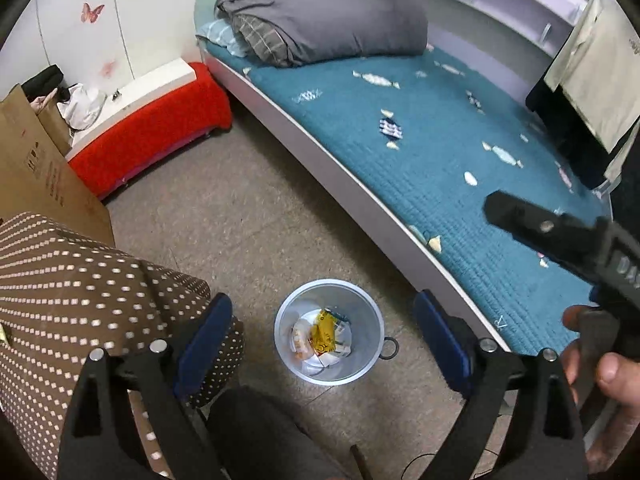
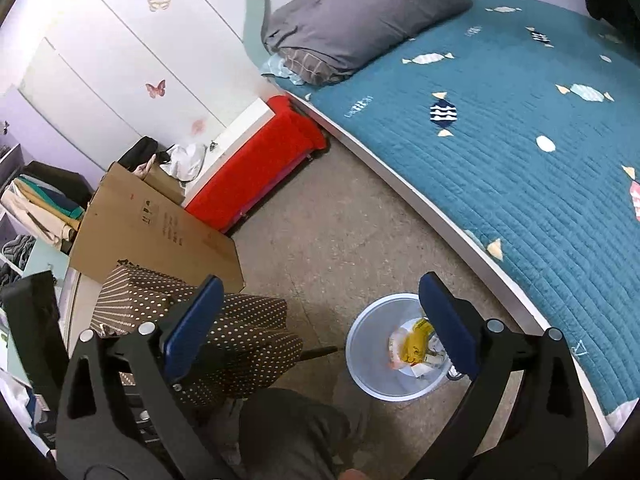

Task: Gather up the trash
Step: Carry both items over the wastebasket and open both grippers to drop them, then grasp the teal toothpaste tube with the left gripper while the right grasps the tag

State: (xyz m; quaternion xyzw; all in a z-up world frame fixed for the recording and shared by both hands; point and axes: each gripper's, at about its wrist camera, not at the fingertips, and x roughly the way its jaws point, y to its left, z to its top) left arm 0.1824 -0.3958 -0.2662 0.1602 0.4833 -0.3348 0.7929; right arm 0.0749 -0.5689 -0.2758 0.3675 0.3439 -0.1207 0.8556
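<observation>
**Both grippers held open above the wastebasket**

The left gripper [image 1: 324,320] and the right gripper [image 2: 320,320] are both seen spread wide, with nothing between their blue pads. A pale blue wastebasket [image 1: 366,354] [image 2: 360,364] stands on the floor beside the bed [image 1: 460,168]. Inside it, a yellow wrapper [image 1: 323,330] [image 2: 414,346] lies among crumpled papers.

One pale bin [image 1: 329,330] at six o'clock; one yellow wrapper [image 1: 322,330] among paper scraps inside; one folded grey duvet [image 1: 328,20] at twelve; one cardboard box [image 1: 36,168] at nine.
</observation>
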